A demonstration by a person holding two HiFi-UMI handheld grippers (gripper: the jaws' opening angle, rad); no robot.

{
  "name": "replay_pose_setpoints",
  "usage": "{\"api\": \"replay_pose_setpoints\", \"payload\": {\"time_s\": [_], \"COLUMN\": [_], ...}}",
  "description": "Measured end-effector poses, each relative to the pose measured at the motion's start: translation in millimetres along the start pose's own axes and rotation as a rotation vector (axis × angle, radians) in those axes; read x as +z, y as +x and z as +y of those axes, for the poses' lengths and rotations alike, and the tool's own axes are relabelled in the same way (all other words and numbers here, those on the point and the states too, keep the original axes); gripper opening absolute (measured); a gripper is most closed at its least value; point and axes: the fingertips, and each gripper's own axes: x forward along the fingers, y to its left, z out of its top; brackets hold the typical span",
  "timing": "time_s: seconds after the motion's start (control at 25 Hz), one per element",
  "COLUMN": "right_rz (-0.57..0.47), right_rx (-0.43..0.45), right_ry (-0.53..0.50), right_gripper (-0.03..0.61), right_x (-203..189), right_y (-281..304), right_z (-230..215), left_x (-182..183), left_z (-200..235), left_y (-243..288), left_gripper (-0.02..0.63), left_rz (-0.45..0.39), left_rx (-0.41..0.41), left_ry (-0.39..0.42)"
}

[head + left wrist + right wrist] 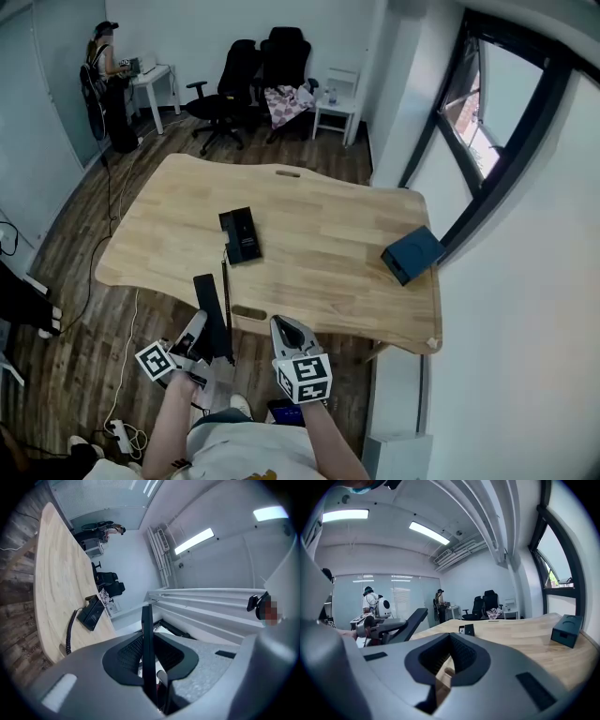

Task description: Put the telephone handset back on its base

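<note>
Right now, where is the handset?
In the head view, the handset is at lower left, clamped in the left gripper over the table's near edge, its cord running up to the base.

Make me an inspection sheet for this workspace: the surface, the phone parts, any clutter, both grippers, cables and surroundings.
Surface: light wooden table, with a slot near its front edge and another near its far edge.
Job's things: telephone base lies flat on the table; handset is off the base, held at the near edge.
Clutter: dark blue box by the table's right edge.
Grippers: left gripper shut on the handset; right gripper shut, nothing between its jaws.
Cables: coiled cord runs from the base toward the near edge; power strip on the floor.
Surroundings: office chairs, a person at a far desk, window on the right.
</note>
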Motion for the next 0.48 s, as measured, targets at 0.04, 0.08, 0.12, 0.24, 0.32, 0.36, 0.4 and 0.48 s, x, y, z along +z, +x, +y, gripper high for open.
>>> {"api": "replay_pose_setpoints", "payload": {"time_s": [0.04, 0.08, 0.12, 0.24, 0.32, 0.36, 0.4, 0.48], "right_rz": [0.004, 0.010, 0.018, 0.033, 0.034, 0.035, 0.036, 0.035], "right_rx": [-0.010, -0.020, -0.025, -0.027, -0.023, -0.021, -0.019, -0.019], "right_ry": [0.001, -0.002, -0.005, -0.005, -0.008, -0.010, -0.012, -0.011], "right_gripper": [0.006, 0.006, 0.006, 0.006, 0.006, 0.006, 0.006, 0.006], "right_x": [-1, -3, -4, -8, -8, -8, -8, -8], "right_y": [-1, -1, -2, -2, -1, 0, 2, 7], "right_z": [-2, -5, -8, -13, -14, -15, -16, -18], "left_x": [0, 0, 0, 1, 2, 3, 5, 8], "left_z": [-1, -2, -4, -8, -10, -10, -10, -8], "left_y": [1, 2, 3, 7, 10, 12, 13, 17], "left_gripper": [0.072, 0.072, 0.072, 0.072, 0.072, 0.072, 0.072, 0.072], "left_rz": [-0.002, -0.005, -0.010, -0.018, -0.023, -0.027, -0.031, -0.037], "left_rx": [-0.001, -0.004, -0.007, -0.020, -0.027, -0.029, -0.031, -0.034], "left_ry": [0.000, -0.001, -0.003, -0.003, -0.001, -0.003, -0.005, -0.007]}}
